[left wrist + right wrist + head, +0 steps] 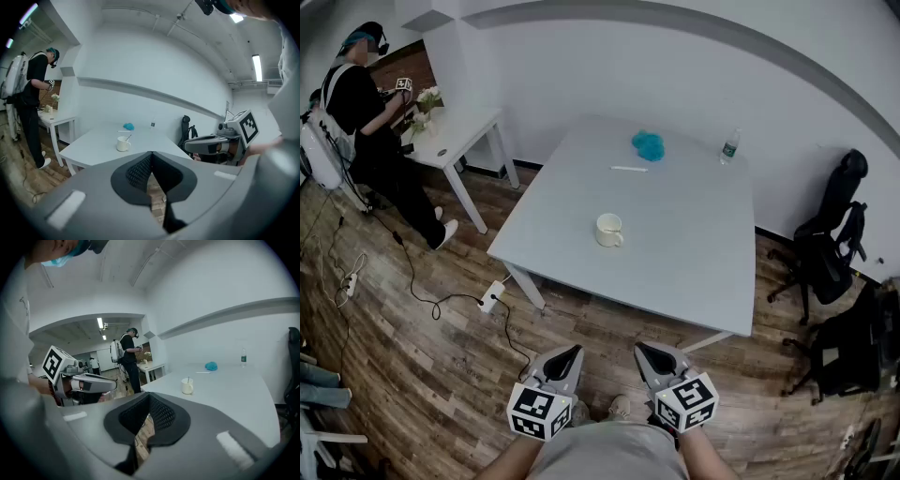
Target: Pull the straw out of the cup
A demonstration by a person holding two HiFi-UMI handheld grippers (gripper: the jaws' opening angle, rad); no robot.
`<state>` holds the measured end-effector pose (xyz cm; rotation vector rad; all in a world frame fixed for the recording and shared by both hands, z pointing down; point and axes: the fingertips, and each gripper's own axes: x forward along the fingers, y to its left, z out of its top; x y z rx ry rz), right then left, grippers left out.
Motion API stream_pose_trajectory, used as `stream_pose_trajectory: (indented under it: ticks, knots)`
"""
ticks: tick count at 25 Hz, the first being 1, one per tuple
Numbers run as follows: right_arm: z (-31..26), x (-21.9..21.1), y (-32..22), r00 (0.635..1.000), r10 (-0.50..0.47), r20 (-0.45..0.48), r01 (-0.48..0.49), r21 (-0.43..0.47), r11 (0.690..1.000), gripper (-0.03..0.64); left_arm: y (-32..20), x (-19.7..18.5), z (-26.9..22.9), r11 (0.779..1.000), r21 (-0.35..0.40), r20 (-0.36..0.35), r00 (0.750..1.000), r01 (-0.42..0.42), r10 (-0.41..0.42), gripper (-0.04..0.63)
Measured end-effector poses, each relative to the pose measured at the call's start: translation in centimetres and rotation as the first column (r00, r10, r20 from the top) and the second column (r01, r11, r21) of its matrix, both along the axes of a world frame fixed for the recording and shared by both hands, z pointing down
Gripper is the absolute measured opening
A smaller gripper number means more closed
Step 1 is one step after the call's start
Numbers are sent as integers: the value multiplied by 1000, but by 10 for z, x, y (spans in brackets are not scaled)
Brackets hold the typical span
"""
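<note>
Office-type lab room, pretty bare: white walls (pixel 609 75), big white table (pixel 675 253), black office chair (pixel 830 234), power strip (pixel 491 296) on wood-look floor (pixel 412 375), ceiling tube lights (pixel 257 67).

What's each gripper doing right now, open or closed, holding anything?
Left gripper: closed, holding nothing.
Right gripper: closed, holding nothing.

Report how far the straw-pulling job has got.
Done: nothing; the straw stands in the cup. In hand: nothing; the left gripper and right gripper are shut and empty, over the floor, short of the table. Left: approach the cup, grip the straw, pull it out.
</note>
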<state>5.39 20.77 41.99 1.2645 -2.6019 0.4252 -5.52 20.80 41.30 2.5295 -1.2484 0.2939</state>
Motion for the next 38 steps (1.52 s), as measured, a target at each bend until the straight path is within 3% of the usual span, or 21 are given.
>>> stream_pose_trajectory:
  ticks: [10,15,31,38]
  knots:
    - [-1,-8,7,1000,-10,8,10,-2,1000,5,6,-4,-2,1000,7,2,1000,3,-3,18]
    - [-4,-10,4,998,21,60,-20,-19,1000,6,3,-12,-5,1000,12,-4,1000,4,-4,18]
    - [3,-34,6,993,91,71,-89,-28,996,6,2,-35,-3,998,26,-34,998,-54,55,18]
    - [16,-31,-27,994,78,79,-75,-40,996,6,-29,-33,8,999,7,-30,999,-46,46,18]
